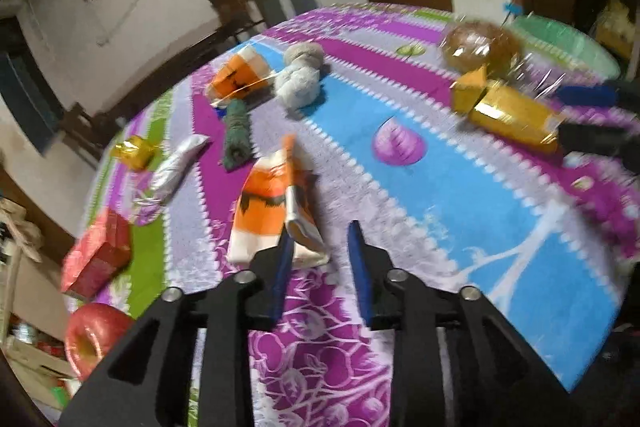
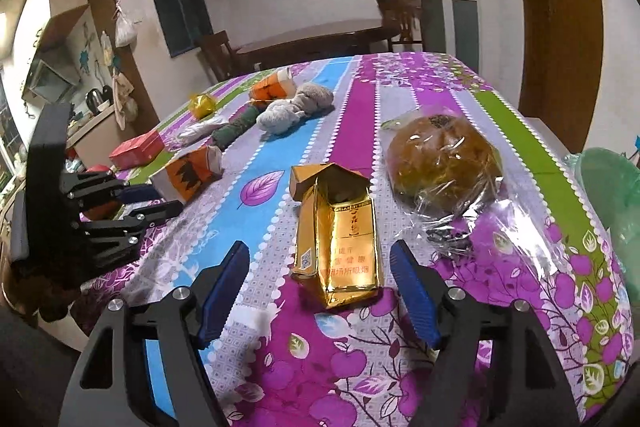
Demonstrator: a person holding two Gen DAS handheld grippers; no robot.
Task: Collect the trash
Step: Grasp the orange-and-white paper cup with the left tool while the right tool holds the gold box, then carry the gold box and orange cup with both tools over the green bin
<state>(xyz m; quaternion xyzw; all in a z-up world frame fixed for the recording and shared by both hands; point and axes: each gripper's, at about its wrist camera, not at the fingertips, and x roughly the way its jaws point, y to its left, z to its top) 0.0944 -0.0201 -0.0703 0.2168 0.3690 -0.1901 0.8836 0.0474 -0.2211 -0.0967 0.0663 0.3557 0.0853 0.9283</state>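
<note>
A crumpled gold cigarette pack point(image 2: 340, 243) lies on the patterned tablecloth point(image 2: 360, 99) between the spread fingers of my right gripper point(image 2: 320, 251), which is open; the pads do not touch it. The left wrist view shows the same pack point(image 1: 512, 115) at the far right. My left gripper point(image 1: 320, 239) is open a little with nothing between its fingers. Its left finger sits by the near end of a flattened orange-and-white carton point(image 1: 268, 203). The right wrist view has the left gripper point(image 2: 160, 199) at the left, beside that carton point(image 2: 192, 175).
A bun in clear wrap point(image 2: 444, 163) lies right of the pack, and a green bag point(image 2: 616, 195) hangs past the table's right edge. Farther back are an orange cup point(image 1: 240, 75), grey plush point(image 1: 300, 79), dark green roll point(image 1: 236, 135), silver wrapper point(image 1: 176, 167), red box point(image 1: 96, 255) and apple point(image 1: 92, 339).
</note>
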